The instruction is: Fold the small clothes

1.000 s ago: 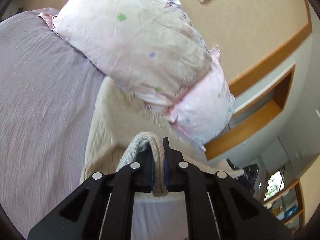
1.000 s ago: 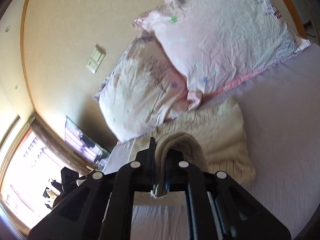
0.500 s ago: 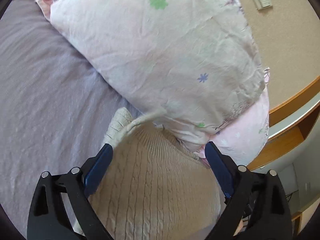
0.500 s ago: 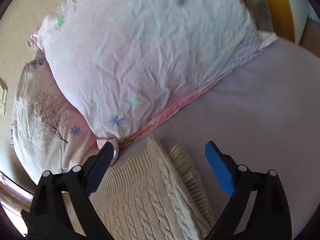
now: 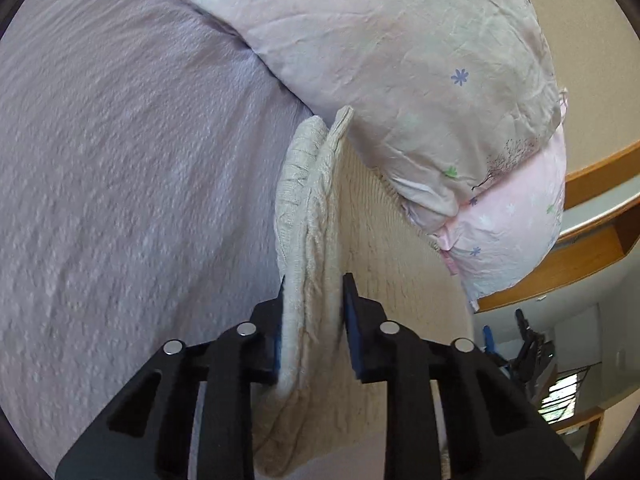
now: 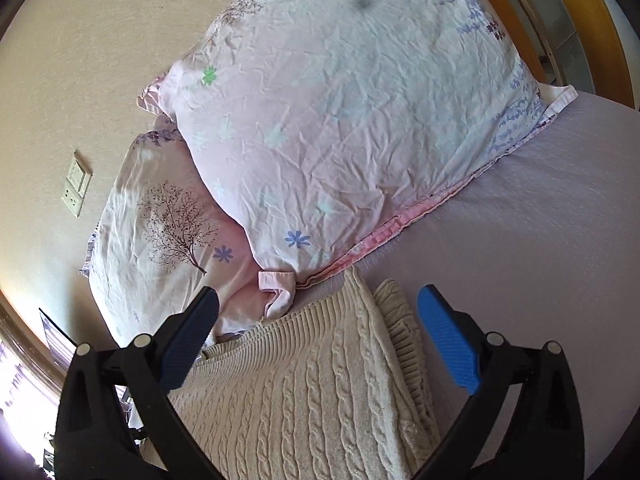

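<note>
A cream cable-knit sweater (image 5: 384, 248) lies folded on the lilac bed sheet (image 5: 132, 168), its far end against the pillows. My left gripper (image 5: 313, 292) is shut on the sweater's thick folded left edge, which bunches up between the blue pads. In the right wrist view the same sweater (image 6: 304, 392) fills the lower middle. My right gripper (image 6: 318, 300) is open wide and empty just above the sweater's far end, one finger on each side.
Two pink floral pillows (image 6: 344, 128) are stacked at the head of the bed, touching the sweater's far edge; they also show in the left wrist view (image 5: 400, 52). A beige wall with a switch plate (image 6: 76, 188) stands behind. A wooden shelf (image 5: 580, 256) is at right.
One second ago both grippers were shut on cloth; half a second ago both were open. Now the left gripper has shut on the sweater's left edge; the right gripper stays open.
</note>
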Demonstrator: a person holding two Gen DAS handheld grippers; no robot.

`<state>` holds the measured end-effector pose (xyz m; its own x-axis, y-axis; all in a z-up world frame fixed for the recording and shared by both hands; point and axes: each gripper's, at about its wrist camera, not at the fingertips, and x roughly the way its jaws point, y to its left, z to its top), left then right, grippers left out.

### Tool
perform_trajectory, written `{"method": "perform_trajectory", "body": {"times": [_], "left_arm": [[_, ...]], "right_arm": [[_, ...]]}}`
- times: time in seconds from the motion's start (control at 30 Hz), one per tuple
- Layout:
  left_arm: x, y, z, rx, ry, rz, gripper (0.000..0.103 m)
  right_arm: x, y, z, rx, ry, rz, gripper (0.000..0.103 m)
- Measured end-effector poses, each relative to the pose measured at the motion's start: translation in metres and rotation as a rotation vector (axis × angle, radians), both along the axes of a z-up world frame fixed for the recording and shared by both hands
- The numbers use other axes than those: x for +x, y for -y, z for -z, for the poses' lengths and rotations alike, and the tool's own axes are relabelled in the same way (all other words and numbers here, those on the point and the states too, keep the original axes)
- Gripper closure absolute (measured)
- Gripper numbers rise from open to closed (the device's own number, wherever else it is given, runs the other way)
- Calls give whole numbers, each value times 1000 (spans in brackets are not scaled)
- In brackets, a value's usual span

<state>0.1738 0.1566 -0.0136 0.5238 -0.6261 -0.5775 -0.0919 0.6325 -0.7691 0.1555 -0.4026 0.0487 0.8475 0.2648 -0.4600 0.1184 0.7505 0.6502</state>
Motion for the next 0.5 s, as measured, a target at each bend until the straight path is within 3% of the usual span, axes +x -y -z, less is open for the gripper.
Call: {"method": "perform_trajectory", "body": {"times": [0.13, 0.23, 0.4, 0.5], "left_arm": [[-1, 13, -17, -182, 48, -19, 88], [4, 55, -50, -298, 145, 53, 89], [30, 190, -84, -442, 227, 266, 89], [49, 281, -73, -516, 177, 373, 89]], "right_arm": [[-1, 1, -1, 25, 6, -21, 4], [-5, 6, -6, 33, 30, -13, 4], [-16, 25, -16, 35, 81, 29, 4], [-17, 40, -16, 30, 86, 54, 4]]}}
